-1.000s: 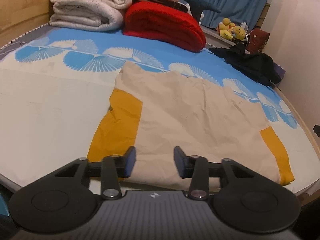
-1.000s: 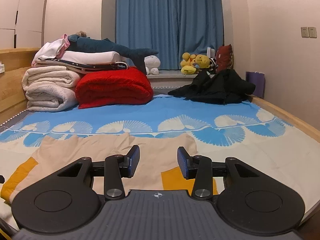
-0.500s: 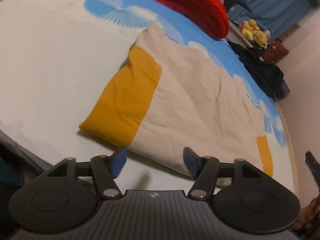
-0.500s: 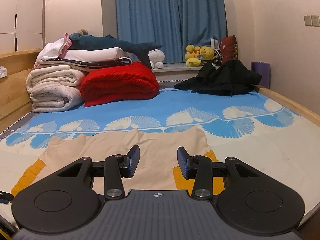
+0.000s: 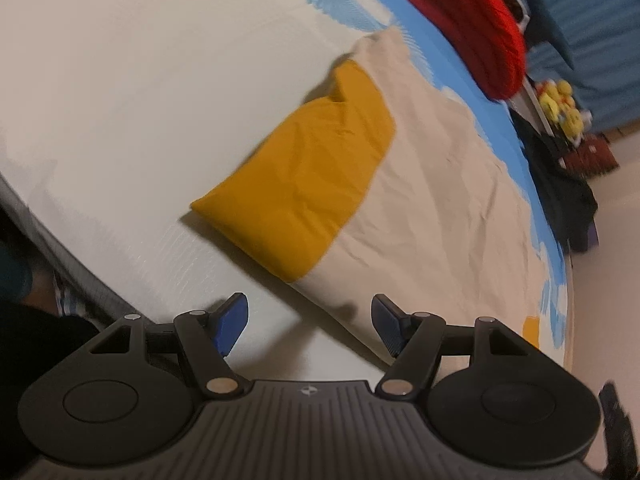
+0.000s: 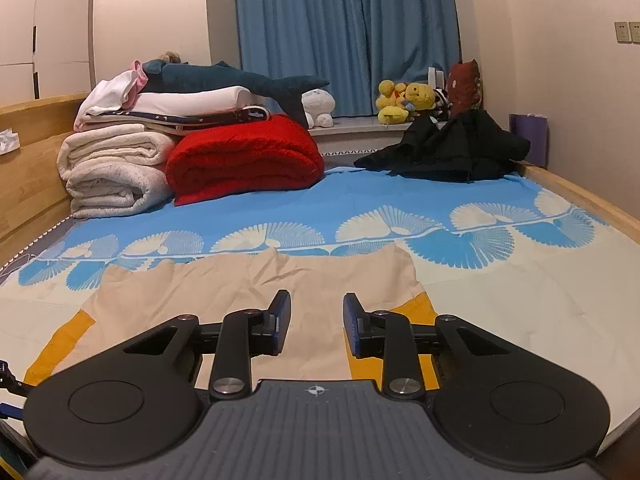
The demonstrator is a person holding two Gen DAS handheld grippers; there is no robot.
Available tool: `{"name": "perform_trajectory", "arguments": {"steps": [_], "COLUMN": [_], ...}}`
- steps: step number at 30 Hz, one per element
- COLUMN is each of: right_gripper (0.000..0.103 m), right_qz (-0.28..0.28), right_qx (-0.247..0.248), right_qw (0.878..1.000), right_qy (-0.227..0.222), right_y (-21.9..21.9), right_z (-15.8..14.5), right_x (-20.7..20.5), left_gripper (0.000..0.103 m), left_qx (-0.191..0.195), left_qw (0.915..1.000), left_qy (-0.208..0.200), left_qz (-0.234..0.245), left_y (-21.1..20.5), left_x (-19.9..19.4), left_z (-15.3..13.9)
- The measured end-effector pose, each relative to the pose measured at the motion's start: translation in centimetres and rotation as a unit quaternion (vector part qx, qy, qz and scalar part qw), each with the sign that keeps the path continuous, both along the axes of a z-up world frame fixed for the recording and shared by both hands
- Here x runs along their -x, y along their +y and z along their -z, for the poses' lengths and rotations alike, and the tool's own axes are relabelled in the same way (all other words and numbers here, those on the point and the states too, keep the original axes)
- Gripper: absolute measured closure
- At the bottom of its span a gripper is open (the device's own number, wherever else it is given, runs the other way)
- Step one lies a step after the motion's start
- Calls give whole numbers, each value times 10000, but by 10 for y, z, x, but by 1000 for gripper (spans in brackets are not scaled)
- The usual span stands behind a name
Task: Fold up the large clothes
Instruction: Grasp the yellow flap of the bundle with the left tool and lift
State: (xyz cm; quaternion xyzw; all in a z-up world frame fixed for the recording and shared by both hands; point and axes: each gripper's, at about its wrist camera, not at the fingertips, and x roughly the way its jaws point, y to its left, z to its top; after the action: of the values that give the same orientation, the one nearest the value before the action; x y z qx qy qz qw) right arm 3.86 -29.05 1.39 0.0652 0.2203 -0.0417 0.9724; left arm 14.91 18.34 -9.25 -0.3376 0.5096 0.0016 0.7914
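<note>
Black tongs, left: left gripper [image 5: 306,322] stands wide apart and empty, blue pads [image 5: 231,322] hovering just above the sheet at the near bed edge.
Black tongs, right: right gripper [image 6: 313,325] parted to a moderate gap, gripping nothing, poised over the near hem of the garment.
Change, left: against the view a second ago, the left tool has dropped and tilted toward the garment's left side, and its jaws have opened wider; the yellow sleeve [image 5: 304,184] now sits just ahead of them.
Change, right: its view has barely altered; slightly closer and lower over the cloth, gap unchanged.
Task item: beige garment [image 6: 256,300] lies spread flat on the bed sheet [image 6: 520,304], near edge toward the operator, a yellow sleeve at each side; the right-hand one [image 6: 416,308] shows beside the right pads.
Fold status: no fold is visible; judged to be at the approach stage.
Meaning for task: the left tool appears lined up to pinch the near sleeve corner or the hem next to it; the right seems to wait at the opposite hem.
Surroundings: red blanket [image 6: 244,156], rolled white bedding [image 6: 116,176], black clothing heap [image 6: 448,148] and plush toys [image 6: 404,100] lie well apart at the far end.
Risk: thin cloth may be pinched together with the sheet beneath.
</note>
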Motion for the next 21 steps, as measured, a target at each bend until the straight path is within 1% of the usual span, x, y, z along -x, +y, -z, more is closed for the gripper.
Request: {"name": "perform_trajectory", "arguments": {"steps": [4,6,12,20,21], "right_gripper": [73,73,73,73,73], "right_qz": [-24,-63,-339,-764,-802], "right_qx": [-12,-33,-123,-168,-179], "right_qw": [10000,9999,9988,9953,9949], "right_qy": [65,108,330,570,588], "right_y": [0,0,6,22,25], "right_z": [2,3,10,16,16], "right_x": [-1,-2,-6,-9,-10], "left_gripper": [30,30,30,30,31], "left_qx": [198,237,464,579,596], "left_qw": [9985,9976,9945,9905,9898], "left_qy": [158,182,40,-216,-244], "left_qz": [-495,-621,-940,-1227,-1272], "left_y": [12,15,19,14,14], "left_x": [-2,-3,-9,-23,-25], "left_z": [9,12,19,23,24]}}
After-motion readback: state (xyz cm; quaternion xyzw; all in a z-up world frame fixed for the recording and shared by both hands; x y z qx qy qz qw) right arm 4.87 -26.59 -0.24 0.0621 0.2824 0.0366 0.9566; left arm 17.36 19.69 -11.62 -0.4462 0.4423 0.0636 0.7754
